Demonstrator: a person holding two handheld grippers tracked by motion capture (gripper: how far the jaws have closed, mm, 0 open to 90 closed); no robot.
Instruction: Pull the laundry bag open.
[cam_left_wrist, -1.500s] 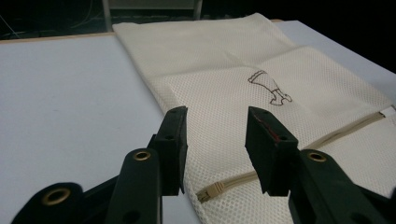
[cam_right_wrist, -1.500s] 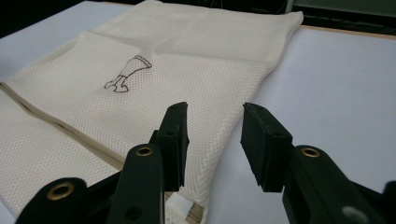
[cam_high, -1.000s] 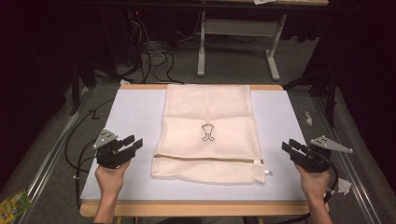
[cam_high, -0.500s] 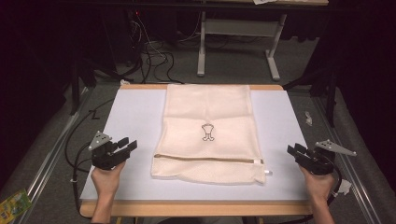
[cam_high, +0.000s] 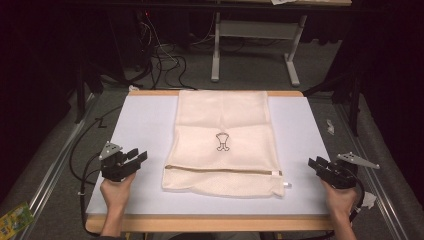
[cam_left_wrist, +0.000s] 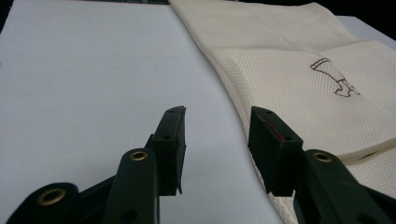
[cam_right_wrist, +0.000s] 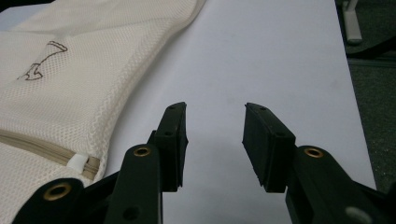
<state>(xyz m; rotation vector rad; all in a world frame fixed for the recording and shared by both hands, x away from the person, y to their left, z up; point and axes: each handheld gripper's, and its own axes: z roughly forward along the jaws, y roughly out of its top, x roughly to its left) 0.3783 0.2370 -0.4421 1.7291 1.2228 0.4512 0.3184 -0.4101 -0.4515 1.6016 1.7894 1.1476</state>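
Mesh bag (cam_high: 222, 145) lay flat and untouched, left gripper (cam_high: 134, 159) and right gripper (cam_high: 316, 164) both spread empty beside it, grasp not started

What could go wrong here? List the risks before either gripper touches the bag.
1. The bag is thin mesh lying flat on the table; the left gripper may pinch one layer only, or slide off its edge.
2. The zipper pull sits at the corner near the right gripper; the fingers could snag it and drag the bag.
3. Both grippers are open and apart from the bag; uneven grasps may skew it.
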